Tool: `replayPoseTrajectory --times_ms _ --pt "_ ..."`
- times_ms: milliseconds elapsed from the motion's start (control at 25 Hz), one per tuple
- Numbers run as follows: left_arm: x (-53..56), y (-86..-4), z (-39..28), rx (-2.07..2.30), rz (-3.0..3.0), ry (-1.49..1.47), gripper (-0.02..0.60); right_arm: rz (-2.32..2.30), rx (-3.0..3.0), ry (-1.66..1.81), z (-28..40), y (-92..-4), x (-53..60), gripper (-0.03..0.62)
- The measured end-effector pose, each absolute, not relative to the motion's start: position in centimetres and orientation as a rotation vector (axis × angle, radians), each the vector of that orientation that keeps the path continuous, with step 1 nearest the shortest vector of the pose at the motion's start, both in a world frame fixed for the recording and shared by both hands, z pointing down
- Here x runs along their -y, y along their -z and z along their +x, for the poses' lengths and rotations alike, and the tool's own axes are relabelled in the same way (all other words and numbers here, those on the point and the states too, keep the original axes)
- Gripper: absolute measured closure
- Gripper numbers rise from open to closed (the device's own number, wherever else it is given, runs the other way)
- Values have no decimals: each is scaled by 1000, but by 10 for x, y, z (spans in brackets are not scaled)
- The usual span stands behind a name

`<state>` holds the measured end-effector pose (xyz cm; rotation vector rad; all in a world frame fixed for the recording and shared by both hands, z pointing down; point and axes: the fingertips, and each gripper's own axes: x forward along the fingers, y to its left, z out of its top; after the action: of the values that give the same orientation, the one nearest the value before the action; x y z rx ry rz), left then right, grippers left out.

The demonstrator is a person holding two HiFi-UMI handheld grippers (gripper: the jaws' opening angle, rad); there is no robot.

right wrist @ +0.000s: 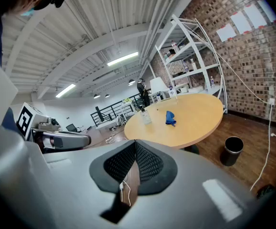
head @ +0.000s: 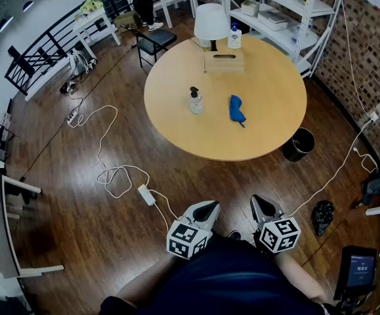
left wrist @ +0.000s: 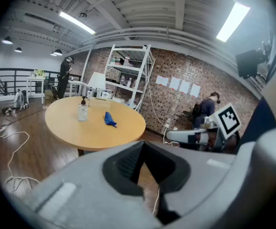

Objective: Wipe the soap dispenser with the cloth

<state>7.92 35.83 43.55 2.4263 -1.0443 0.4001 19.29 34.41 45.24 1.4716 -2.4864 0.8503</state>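
A clear soap dispenser (head: 195,101) with a black pump stands upright near the middle of the round wooden table (head: 268,133). Just right of it lies a crumpled blue cloth (head: 237,109). Both also show far off in the left gripper view, dispenser (left wrist: 83,111) and cloth (left wrist: 110,119), and in the right gripper view, dispenser (right wrist: 146,115) and cloth (right wrist: 170,118). My left gripper (head: 206,210) and right gripper (head: 262,208) are held low by my body, well short of the table. Both are shut with nothing between the jaws.
A white lamp (head: 211,22), a tissue box (head: 224,61) and a white bottle (head: 234,38) stand at the table's far side. A black bin (head: 299,144) sits by the table's right. Cables and a power strip (head: 146,195) trail over the wood floor. White shelving (head: 288,12) lines the brick wall.
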Motion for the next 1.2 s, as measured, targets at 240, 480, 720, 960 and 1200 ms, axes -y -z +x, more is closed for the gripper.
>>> replayPoseTrajectory --times_ms 240,480,720,960,1200 --pt "-314 -447 69 1095 2388 -419 578 1444 2441 -904 193 -470 -301 583" --pt "-220 -460 61 1022 2386 -381 577 1498 2345 -902 189 -479 -220 585" --pt "-91 -450 41 919 2497 -377 546 1600 2220 -875 184 -471 -112 583" --pt "-12 -470 4 878 2601 -649 376 1576 2037 -750 202 -498 -23 575" --pt "20 -489 -4 1048 2539 -779 344 1464 1920 -758 232 -584 42 448"
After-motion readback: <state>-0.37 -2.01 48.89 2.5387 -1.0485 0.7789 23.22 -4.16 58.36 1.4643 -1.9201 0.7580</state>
